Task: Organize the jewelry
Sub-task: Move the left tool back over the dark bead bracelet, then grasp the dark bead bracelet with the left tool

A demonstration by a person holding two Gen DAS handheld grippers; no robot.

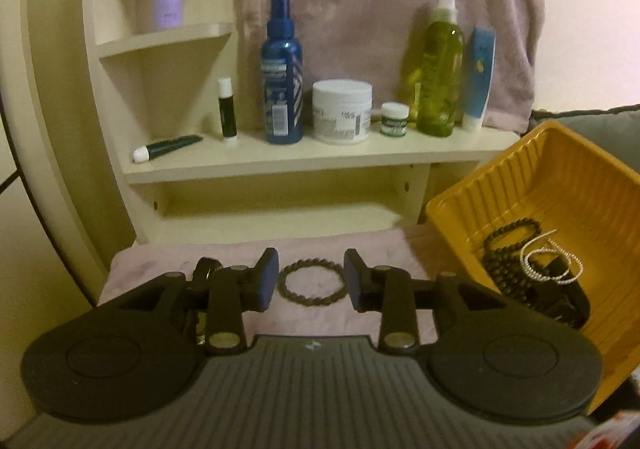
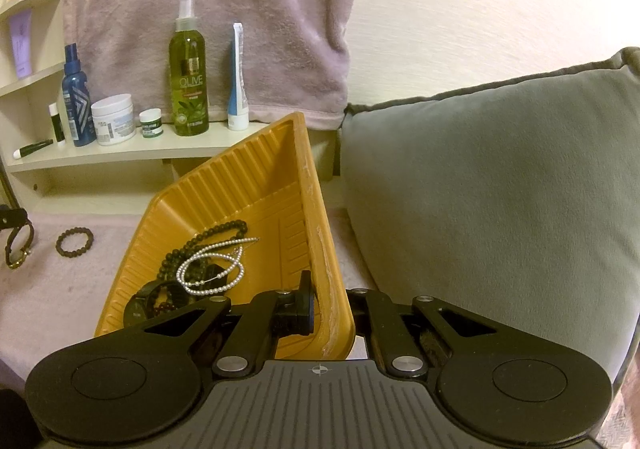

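Left two-finger black gripper [image 1: 311, 281] partly open, jaws either side of a dark round-beaded bracelet [image 1: 311, 282] lying flat on the pale pink fuzzy cloth [image 1: 160, 269], pads not pressing it. Right black gripper [image 2: 320, 313] clamped shut on the rim of a tilted ribbed yellow plastic tray [image 2: 248, 185]. Inside that tray: a string of white pearls [image 2: 212, 269] heaped over dark beaded necklaces [image 2: 216, 233]. Just beyond, a cream shelf [image 1: 320, 157] lined with bottles and jars.
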